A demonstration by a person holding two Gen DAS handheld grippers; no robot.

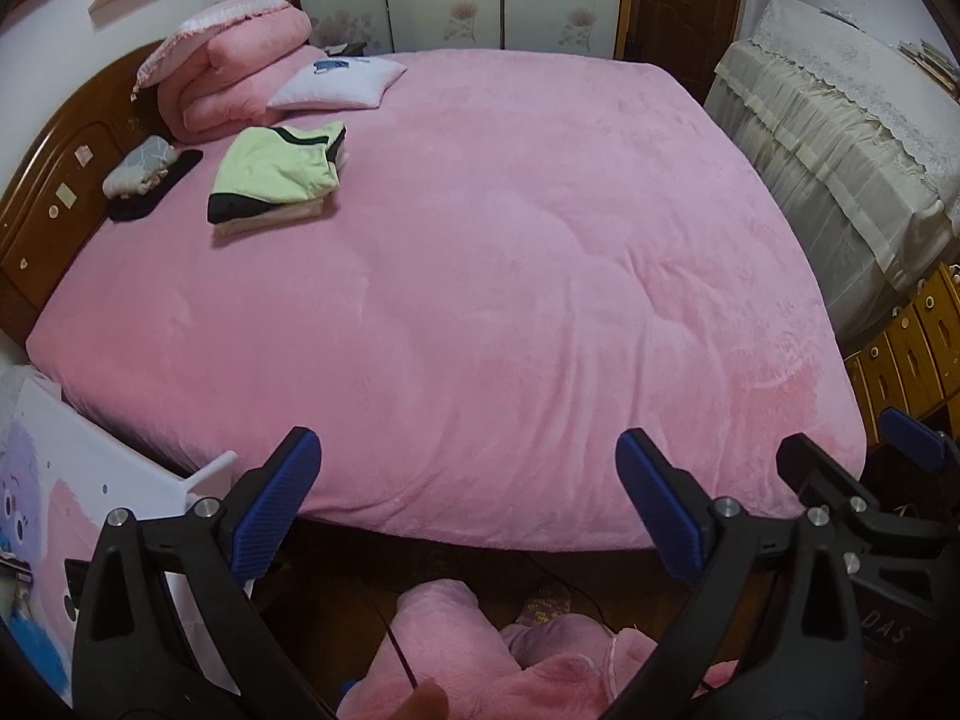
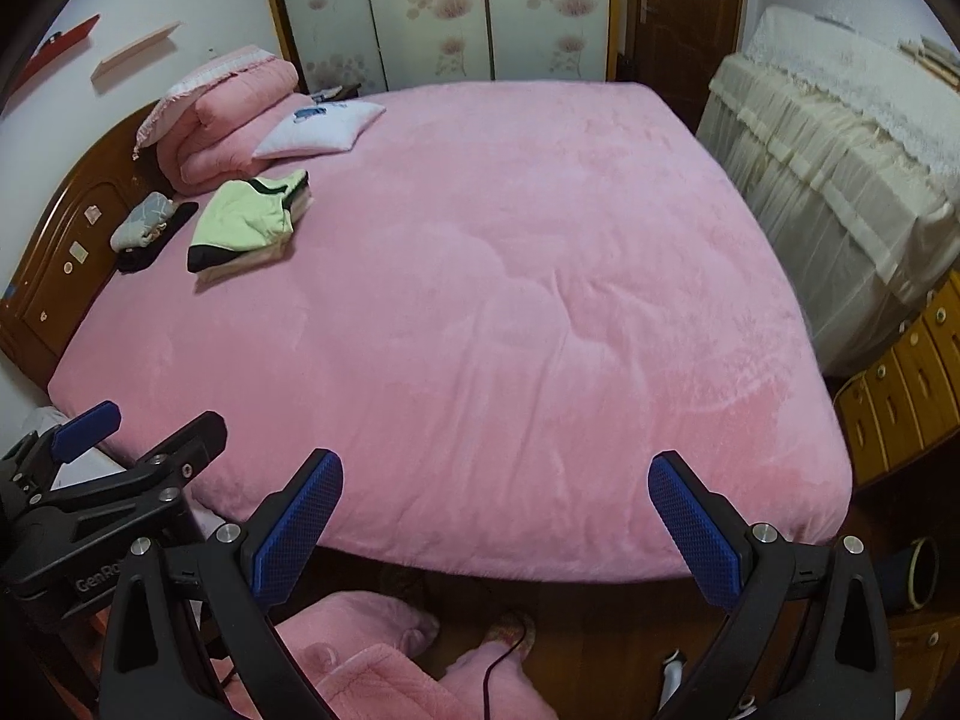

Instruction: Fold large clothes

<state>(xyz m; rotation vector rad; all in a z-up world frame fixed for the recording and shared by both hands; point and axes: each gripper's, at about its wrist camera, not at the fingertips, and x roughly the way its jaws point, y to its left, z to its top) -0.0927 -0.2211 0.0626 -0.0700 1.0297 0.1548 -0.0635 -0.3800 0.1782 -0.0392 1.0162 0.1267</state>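
A stack of folded clothes, pale green and black on top, lies on the pink bed near the headboard; it also shows in the right wrist view. My left gripper is open and empty, held above the floor at the bed's near edge. My right gripper is open and empty beside it, also off the near edge. Each gripper shows at the side of the other's view. No unfolded garment lies on the bed.
A small grey and black bundle lies by the wooden headboard. A folded pink quilt and a white pillow sit at the bed's far corner. A cloth-covered cabinet stands on the right. Pink-clad legs show below.
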